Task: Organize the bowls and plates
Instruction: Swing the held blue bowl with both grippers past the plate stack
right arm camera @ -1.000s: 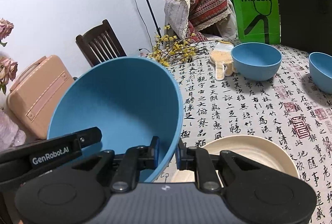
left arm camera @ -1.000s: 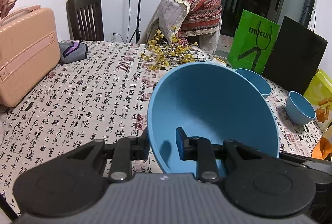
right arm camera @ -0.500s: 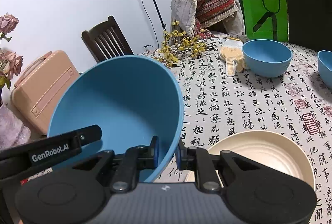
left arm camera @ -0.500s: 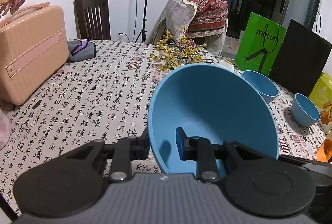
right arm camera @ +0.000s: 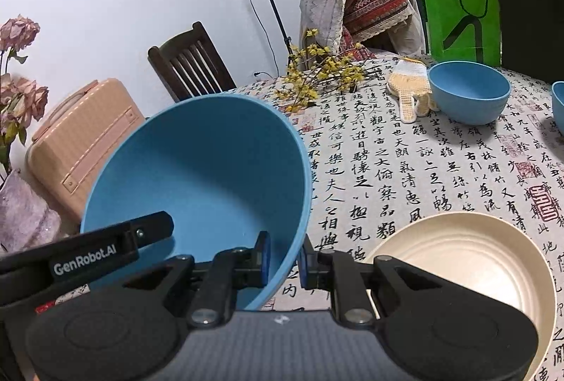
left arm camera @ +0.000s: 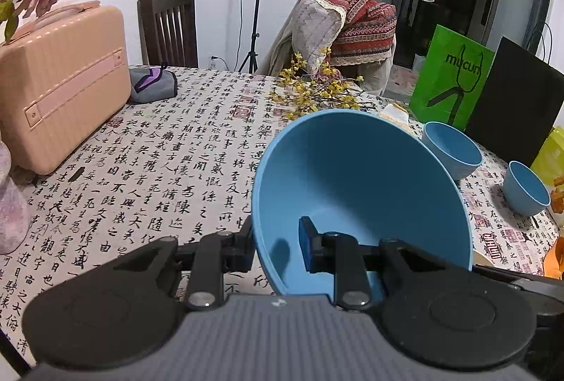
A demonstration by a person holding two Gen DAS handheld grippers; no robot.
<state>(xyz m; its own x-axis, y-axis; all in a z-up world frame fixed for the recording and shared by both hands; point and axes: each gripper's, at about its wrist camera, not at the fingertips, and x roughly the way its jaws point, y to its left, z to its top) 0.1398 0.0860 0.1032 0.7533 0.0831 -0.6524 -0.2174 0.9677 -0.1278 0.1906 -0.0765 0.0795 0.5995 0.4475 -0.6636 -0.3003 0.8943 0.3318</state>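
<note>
Blue and tilted, the big bowl (left arm camera: pixel 359 183) hung above the table (left arm camera: pixel 158 169), the left gripper (left arm camera: pixel 276 248) and right gripper (right arm camera: pixel 283 259) each clenched on opposite sides of its rim. It seemed mid-carry. Next, I judged, it wanted lowering level, perhaps onto the cream plate (right arm camera: pixel 469 261) at the near edge.

Right tool (right arm camera: pixel 283 259) pinching the near rim of a large blue bowl (right arm camera: pixel 197 169), one finger inside, one outside, bowl tilted above the bench (right arm camera: pixel 405 169); left tool (right arm camera: pixel 105 247) reaching in at the bowl's left rim; cream plate (right arm camera: pixel 458 261) lower right; smaller blue bowl (right arm camera: pixel 469 91) beside a knitted glove (right arm camera: pixel 410 88); yellow flower sprigs (right arm camera: pixel 324 74) behind.
</note>
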